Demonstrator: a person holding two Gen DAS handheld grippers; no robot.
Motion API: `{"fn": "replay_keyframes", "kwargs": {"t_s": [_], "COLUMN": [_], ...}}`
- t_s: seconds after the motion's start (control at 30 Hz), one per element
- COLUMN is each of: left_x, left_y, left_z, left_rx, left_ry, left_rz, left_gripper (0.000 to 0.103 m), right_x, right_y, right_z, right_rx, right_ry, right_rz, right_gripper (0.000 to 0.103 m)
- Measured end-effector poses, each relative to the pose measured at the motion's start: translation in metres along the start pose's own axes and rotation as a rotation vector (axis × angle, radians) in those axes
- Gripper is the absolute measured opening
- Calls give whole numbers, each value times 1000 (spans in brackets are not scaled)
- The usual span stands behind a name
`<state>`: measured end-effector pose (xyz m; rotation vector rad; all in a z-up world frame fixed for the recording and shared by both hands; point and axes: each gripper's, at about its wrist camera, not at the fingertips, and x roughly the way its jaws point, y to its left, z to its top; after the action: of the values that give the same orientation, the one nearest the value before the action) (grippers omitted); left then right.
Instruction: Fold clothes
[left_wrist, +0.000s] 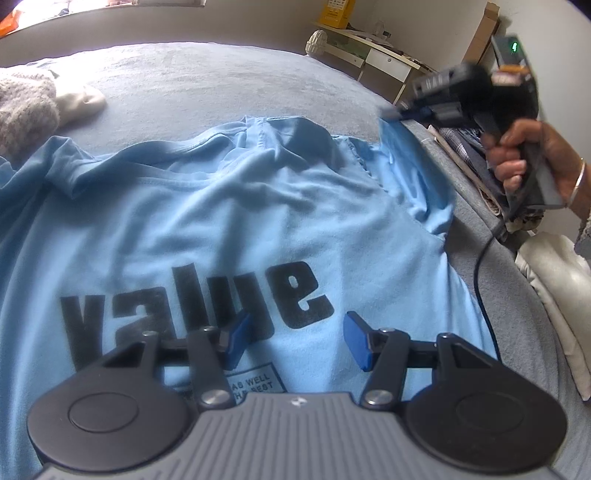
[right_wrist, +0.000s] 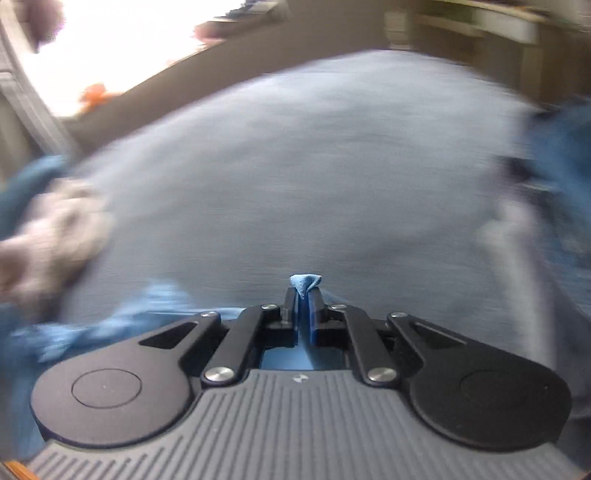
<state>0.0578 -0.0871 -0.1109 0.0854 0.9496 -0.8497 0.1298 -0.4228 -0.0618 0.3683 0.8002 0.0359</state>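
A light blue T-shirt (left_wrist: 236, 206) with black lettering lies spread and wrinkled on a grey bed (left_wrist: 207, 77). My left gripper (left_wrist: 293, 338) hovers over the printed chest, open, with nothing between its blue pads. At the shirt's far right sleeve, my right gripper (left_wrist: 391, 114) is seen from the left wrist view, held by a hand (left_wrist: 517, 162), and it pinches the sleeve's edge. In the blurred right wrist view the right gripper (right_wrist: 304, 295) is shut on a bunch of the blue T-shirt fabric (right_wrist: 306, 282) that sticks out past the fingertips.
A knitted grey garment and a white cloth (left_wrist: 33, 103) lie at the bed's far left. Folded clothes (left_wrist: 465, 147) and a pale cushion (left_wrist: 561, 295) sit beyond the bed's right edge. A black cable (left_wrist: 480, 280) trails across the bed. A desk (left_wrist: 373, 48) stands behind.
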Motion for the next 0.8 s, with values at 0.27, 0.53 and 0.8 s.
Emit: {"fn": "replay_keyframes", "kwargs": {"t_s": [0.27, 0.53, 0.8], "left_x": [-1, -2, -2], "left_y": [-3, -3, -6], "left_z": [-2, -3, -2], "left_rx": [-5, -10, -16], "left_ry": [2, 3, 9], "left_rz": [-11, -16, -6], "left_gripper": [56, 56, 56], "right_x": [-27, -26, -10], "right_y": [20, -74, -97], "right_z": [-13, -49, -85], "right_rx": [-171, 251, 450], "right_ry": [-48, 30, 75], "right_rz": [131, 26, 113], "right_gripper": [52, 52, 6]}}
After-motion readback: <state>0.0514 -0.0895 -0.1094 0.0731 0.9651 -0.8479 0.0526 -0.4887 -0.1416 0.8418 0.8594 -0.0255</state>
